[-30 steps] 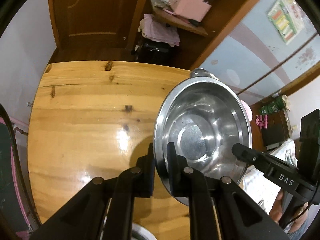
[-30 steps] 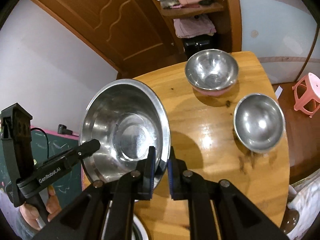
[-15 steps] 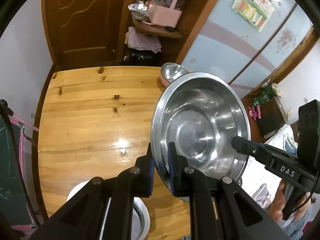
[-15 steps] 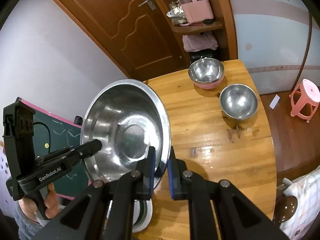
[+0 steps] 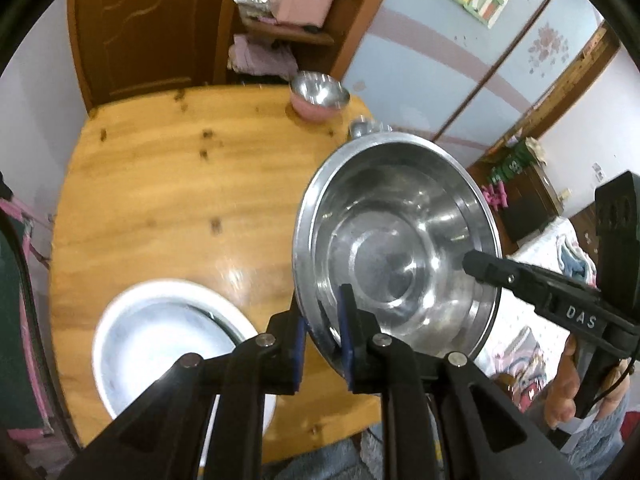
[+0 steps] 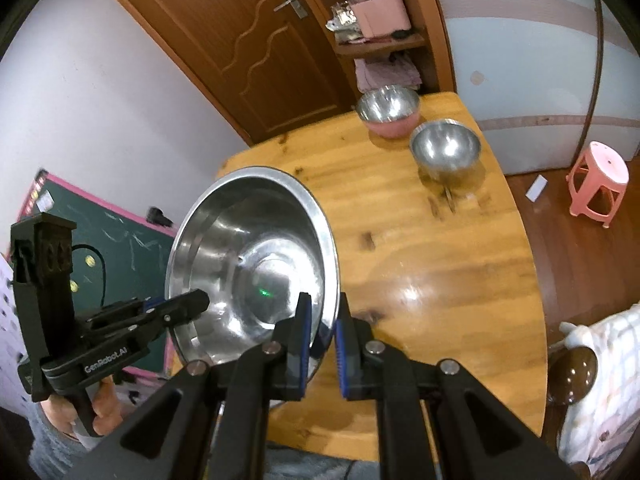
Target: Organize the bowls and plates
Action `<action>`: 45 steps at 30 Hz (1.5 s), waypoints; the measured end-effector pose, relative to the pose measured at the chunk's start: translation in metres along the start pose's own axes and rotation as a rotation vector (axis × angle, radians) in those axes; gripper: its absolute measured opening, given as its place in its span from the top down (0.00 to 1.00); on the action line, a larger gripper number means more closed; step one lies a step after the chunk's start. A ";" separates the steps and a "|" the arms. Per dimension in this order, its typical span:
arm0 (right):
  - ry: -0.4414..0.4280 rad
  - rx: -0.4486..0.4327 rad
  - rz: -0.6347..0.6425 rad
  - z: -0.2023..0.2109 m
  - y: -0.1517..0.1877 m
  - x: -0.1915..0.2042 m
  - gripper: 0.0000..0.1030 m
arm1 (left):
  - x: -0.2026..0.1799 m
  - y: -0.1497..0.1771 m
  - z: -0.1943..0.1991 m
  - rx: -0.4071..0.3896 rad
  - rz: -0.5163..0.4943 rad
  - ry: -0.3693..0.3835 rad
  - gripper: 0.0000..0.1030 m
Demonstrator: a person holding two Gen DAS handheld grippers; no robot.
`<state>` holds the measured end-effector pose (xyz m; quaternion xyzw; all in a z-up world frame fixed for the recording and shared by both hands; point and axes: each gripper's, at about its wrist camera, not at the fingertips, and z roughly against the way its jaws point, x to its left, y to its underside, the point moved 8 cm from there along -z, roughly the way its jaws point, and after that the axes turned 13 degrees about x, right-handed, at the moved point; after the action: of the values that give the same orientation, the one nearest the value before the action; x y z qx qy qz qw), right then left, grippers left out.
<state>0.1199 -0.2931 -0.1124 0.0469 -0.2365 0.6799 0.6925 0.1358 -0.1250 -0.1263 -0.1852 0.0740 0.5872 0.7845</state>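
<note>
Currently, large steel basin (image 5: pixel 396 256): held tilted in the air above the near edge of the tabletop (image 5: pixel 168 184), gripped on opposite sides of its rim by both tongs.
Left tongs (image 5: pixel 323 336): blue pads astride the basin's near rim, one inside and one outside; jaws have just been opening a little, yet the rim sits between them and the pads press it.
Right tongs (image 6: pixel 322 332): narrow, clamped on the basin's rim, inner pad against the wall, outer pad outside.
White plate (image 5: pixel 160 336): on the tabletop, left of the basin in the left wrist view, near the front edge; blurred.
Pink-bottomed steel bowl (image 6: pixel 387 114): at the far end of the tabletop, well apart from the basin.
Plain steel bowl (image 6: pixel 445 150): just beside the pink-bottomed one, nearer the basin, upright.
Person's hands: one on each tool's handle, partly seen beside the basin.
Pink stool (image 6: pixel 599 182): on the floor, far right of the basin beyond the tabletop.
Green chalkboard (image 6: pixel 116 236): behind the basin, left side, right wrist view.
</note>
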 end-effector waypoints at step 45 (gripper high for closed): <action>0.194 0.188 -0.116 -0.123 0.080 -0.065 0.91 | 0.011 0.075 -0.148 0.270 0.025 -0.031 0.84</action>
<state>0.0776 -0.3001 -0.2670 0.0592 -0.1009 0.6591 0.7429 0.0828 -0.1523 -0.2814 -0.0680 0.1427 0.5845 0.7958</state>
